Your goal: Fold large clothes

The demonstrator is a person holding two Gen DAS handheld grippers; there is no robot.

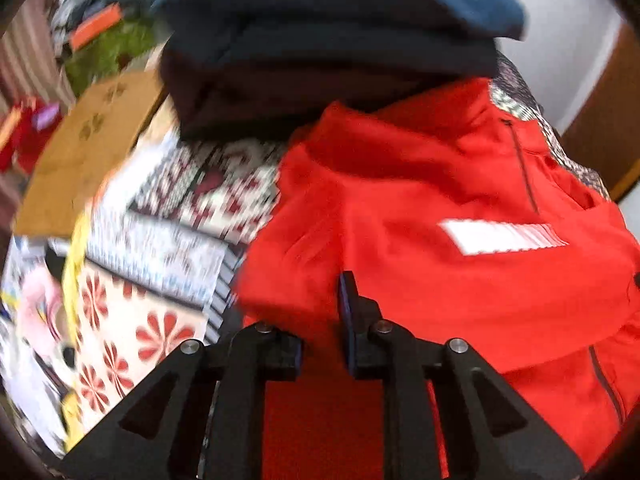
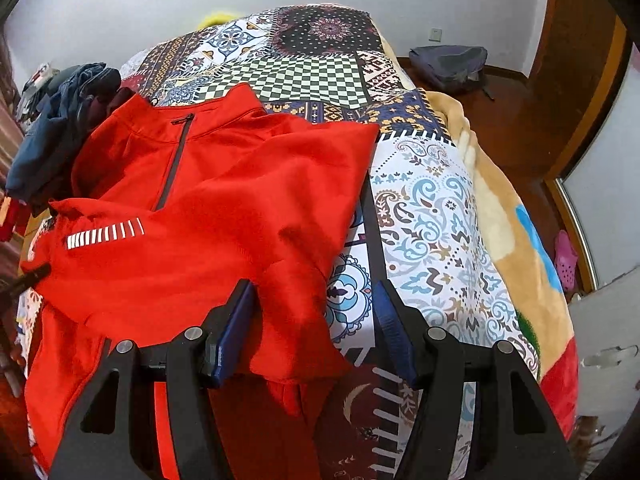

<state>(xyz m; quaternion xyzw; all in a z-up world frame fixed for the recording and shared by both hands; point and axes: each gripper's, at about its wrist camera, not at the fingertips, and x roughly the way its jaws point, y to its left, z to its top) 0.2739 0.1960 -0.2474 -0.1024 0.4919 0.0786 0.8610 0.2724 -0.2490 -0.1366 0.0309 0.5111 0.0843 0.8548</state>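
A red zip-neck jacket [image 2: 208,216] with a white striped patch lies partly folded on a patchwork bedspread [image 2: 432,216]. In the left wrist view the jacket [image 1: 420,216] fills the right half. My left gripper [image 1: 322,320] is close over the jacket's near left edge; red cloth covers its left finger and lies between the narrow jaws. My right gripper [image 2: 316,320] is open, with the jacket's right corner lying between its fingers [image 2: 240,320], not pinched.
A pile of dark blue clothes [image 1: 328,28] sits beyond the jacket, also at the left of the right wrist view [image 2: 60,128]. A cardboard box [image 1: 88,148] stands beside the bed. A backpack [image 2: 448,64] lies on the wooden floor; a beige blanket [image 2: 500,216] hangs over the bed's right side.
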